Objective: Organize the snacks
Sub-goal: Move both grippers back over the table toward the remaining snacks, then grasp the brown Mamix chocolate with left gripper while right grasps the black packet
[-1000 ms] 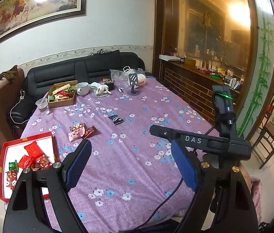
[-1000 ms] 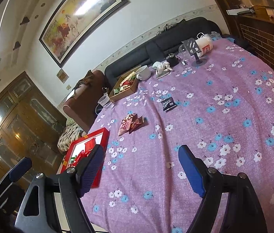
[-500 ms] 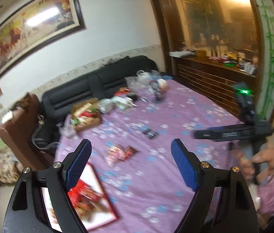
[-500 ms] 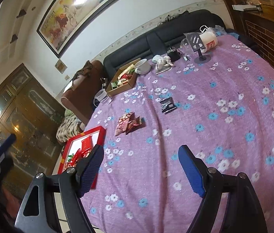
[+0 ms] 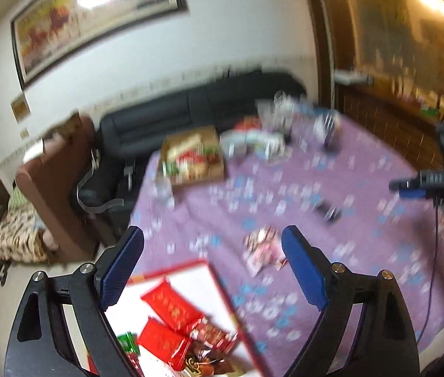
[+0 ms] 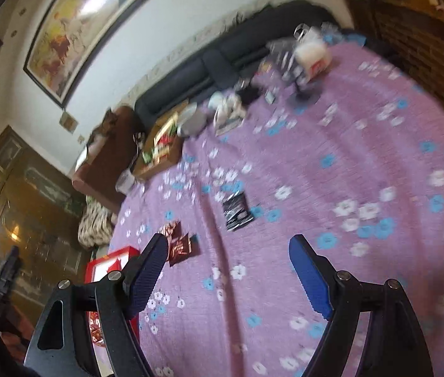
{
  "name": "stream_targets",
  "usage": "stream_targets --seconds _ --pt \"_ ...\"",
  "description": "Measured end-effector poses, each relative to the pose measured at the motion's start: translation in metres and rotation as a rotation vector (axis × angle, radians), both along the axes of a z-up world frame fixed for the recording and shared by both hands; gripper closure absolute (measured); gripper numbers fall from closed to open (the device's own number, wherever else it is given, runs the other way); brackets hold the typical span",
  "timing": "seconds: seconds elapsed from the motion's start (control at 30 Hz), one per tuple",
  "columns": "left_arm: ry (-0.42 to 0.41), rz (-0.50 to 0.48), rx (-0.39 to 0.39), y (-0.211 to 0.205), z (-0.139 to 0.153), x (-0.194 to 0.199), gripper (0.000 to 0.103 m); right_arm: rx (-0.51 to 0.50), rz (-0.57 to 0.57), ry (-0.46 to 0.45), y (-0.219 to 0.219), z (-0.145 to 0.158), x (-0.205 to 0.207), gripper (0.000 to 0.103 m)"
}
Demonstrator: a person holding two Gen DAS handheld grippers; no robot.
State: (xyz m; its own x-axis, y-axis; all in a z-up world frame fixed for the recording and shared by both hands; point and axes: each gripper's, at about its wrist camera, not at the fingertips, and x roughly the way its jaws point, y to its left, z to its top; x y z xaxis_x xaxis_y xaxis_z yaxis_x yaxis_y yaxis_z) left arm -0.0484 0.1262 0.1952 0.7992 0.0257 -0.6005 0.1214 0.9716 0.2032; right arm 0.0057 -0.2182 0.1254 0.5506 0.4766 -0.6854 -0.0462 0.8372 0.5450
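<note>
A white wall (image 5: 237,34) carries a large framed painting (image 5: 96,15) above a black sofa (image 5: 190,116), with a brown armchair (image 5: 55,185) beside it. The desk (image 6: 331,172) wears a purple flowered cloth, and dark wooden cabinets (image 6: 17,204) glow under warm lamplight.

Left wrist: looking down from above the tabletop's (image 5: 363,194) near-left corner, close over the red tray (image 5: 203,275), facing the sofa (image 5: 190,113).
Right wrist: looking from the near edge, facing the same sofa (image 6: 222,59).
Shared: tabletop (image 6: 331,172), tray (image 6: 108,262), cardboard box (image 5: 192,160) (image 6: 159,149), painting (image 5: 93,15) (image 6: 86,28).
</note>
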Motion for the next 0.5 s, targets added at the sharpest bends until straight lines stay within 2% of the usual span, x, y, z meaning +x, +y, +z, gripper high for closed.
stream_targets --seconds 0.1,0.37,0.43,0.5 --pt "0.089 -0.002 -0.021 0.006 -0.032 0.020 0.013 -0.056 0.022 0.053 0.030 -0.028 0.033 0.021" --pt "0.160 -0.120 0.053 -0.017 -0.074 0.047 0.013 -0.287 0.060 0.093 0.086 -0.072 0.088 0.024" --pt "0.155 -0.159 0.071 -0.025 -0.081 0.053 0.013 -0.356 0.068 0.095 0.098 -0.082 0.095 0.027" --pt "0.147 -0.226 0.085 -0.037 -0.086 0.060 0.013 -0.433 0.073 0.096 0.107 -0.092 0.098 0.037"
